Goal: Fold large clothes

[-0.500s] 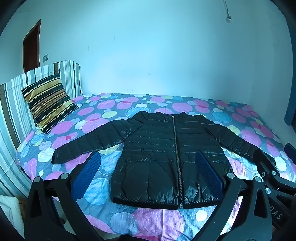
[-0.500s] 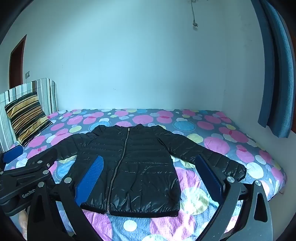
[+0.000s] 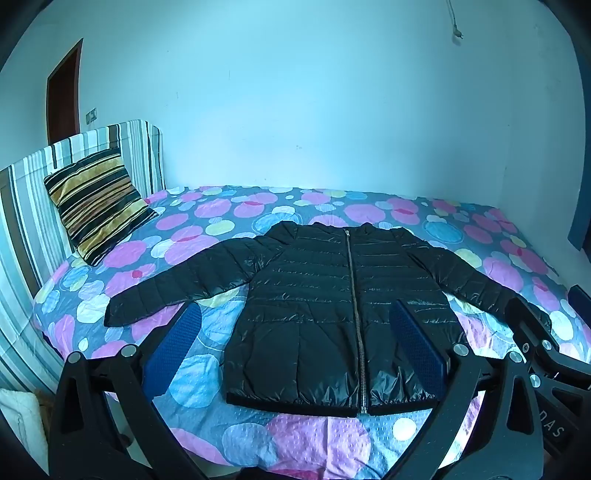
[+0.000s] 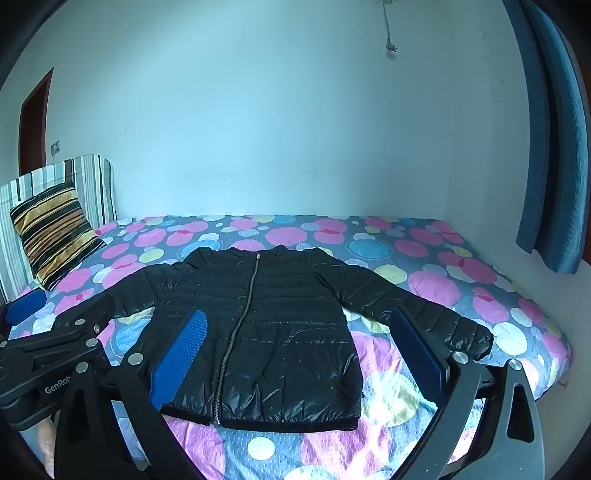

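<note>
A plain pale wall backs a wide bed that fills most of both views. Its sheet is soft and dimpled, printed with pink, blue, yellow and white circles. A dark door stands at the far left, and a blue curtain hangs down the right side in the right wrist view. At the left end of the bed rises a headboard in grey, white and brown stripes, with a square pillow in gold and black stripes leaning against it. A cord dangles from high on the wall.

The jacket lies flat near the front edge of the bed, front up. It is black, glossy and quilted in horizontal channels; the metal zip is closed down its middle and both sleeves are spread out to the sides.

The left gripper hangs over the front edge, tilted a little downward, its blue ridged pads spread wide with nothing between them. The right gripper is posed the same way, equally wide and empty, beside the left one.
</note>
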A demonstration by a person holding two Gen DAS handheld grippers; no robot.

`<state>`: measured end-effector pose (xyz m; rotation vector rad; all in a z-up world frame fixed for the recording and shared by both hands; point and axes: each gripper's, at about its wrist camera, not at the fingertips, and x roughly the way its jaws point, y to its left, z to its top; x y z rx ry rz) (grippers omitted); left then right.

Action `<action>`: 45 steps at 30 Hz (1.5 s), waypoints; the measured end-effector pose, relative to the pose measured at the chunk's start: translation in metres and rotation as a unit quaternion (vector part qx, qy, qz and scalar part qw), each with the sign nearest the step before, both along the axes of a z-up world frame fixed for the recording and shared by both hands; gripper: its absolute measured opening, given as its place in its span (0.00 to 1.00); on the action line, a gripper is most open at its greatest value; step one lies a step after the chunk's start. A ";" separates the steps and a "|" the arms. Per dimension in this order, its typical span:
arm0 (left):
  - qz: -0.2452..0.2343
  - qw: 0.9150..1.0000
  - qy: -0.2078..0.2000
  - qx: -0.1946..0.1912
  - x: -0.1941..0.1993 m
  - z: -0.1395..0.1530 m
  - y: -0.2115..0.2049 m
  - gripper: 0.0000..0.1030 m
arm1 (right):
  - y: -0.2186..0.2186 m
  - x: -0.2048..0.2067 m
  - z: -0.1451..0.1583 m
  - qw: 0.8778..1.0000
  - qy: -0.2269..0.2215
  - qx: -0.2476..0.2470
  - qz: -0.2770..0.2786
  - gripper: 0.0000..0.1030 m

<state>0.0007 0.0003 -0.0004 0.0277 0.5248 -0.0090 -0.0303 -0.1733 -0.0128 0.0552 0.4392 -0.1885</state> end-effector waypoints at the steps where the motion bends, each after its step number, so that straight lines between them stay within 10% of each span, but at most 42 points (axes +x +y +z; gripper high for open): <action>1: 0.000 1.000 0.001 0.000 0.000 0.000 0.000 0.98 | 0.000 0.000 0.000 1.000 0.000 0.001 0.000 0.95; 45: 0.000 1.000 0.001 0.002 0.000 -0.005 0.001 0.98 | 0.003 0.002 -0.005 1.000 0.003 0.002 0.001 0.95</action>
